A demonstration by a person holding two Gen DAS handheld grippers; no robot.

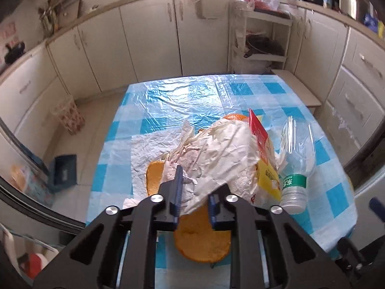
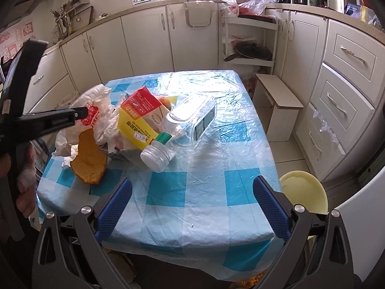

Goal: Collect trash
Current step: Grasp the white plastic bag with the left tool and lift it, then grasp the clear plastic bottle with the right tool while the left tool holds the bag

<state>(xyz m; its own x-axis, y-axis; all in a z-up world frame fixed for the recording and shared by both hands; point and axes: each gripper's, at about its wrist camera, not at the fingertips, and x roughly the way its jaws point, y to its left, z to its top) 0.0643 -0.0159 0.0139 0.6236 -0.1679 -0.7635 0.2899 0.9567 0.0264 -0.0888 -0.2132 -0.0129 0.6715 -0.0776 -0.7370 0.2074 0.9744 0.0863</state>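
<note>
Left gripper (image 1: pixel 193 201) pinches the bag (image 1: pixel 223 149), lifting its edge so trash gathers inside. Right gripper (image 2: pixel 192 204) hovers spread, empty, facing the bottle (image 2: pixel 182 130) beside the carton (image 2: pixel 142 118).

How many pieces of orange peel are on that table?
3 in the left wrist view: one under the left gripper at the near edge, one left of the white bag, one behind the pile. More may be hidden underneath.
</note>
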